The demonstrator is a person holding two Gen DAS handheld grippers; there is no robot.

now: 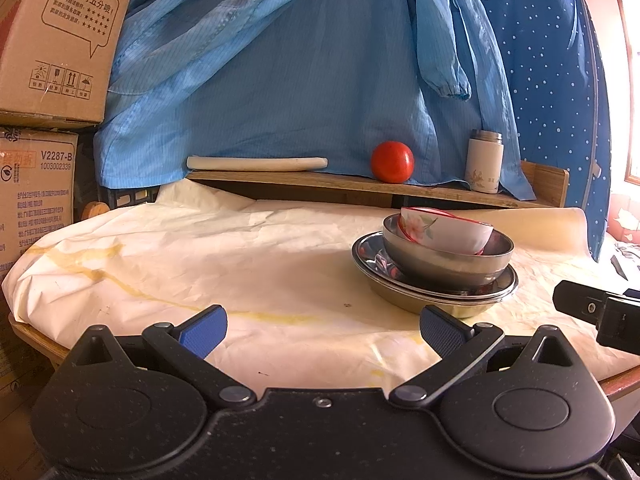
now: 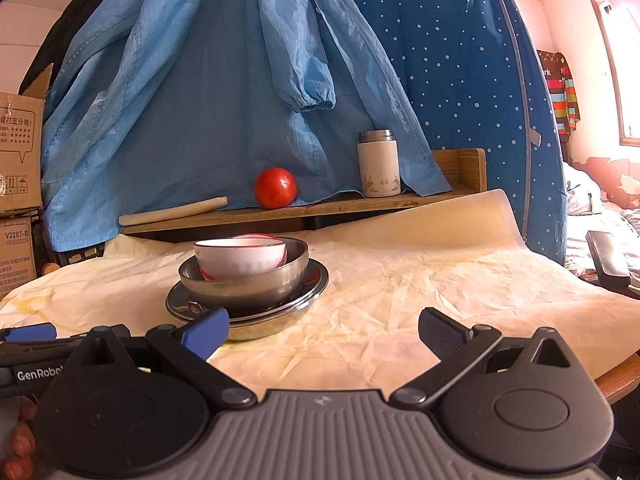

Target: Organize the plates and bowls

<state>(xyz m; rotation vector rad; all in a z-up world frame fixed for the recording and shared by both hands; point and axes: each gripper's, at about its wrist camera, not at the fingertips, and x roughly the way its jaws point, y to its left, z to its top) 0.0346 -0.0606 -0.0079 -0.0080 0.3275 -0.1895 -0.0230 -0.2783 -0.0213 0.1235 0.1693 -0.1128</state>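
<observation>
A stack stands on the paper-covered round table [image 1: 200,264]: steel plates [image 1: 496,294] at the bottom, a steel bowl [image 1: 440,266] on them, and a tilted white floral bowl with a red rim [image 1: 448,232] inside it. The same stack shows in the right wrist view: plates [image 2: 316,284], steel bowl [image 2: 240,286], white bowl [image 2: 240,260]. My left gripper [image 1: 324,330] is open and empty, near the table's front edge, left of the stack. My right gripper [image 2: 324,330] is open and empty, in front and right of the stack.
A wooden shelf [image 1: 320,184] at the table's back holds a red tomato [image 1: 392,161], a white flask [image 1: 484,162] and a rolled white sheet [image 1: 256,163]. Blue garments [image 1: 280,60] hang behind. Cardboard boxes [image 1: 48,40] stand at the left. The right gripper's body [image 1: 600,312] shows at the right edge.
</observation>
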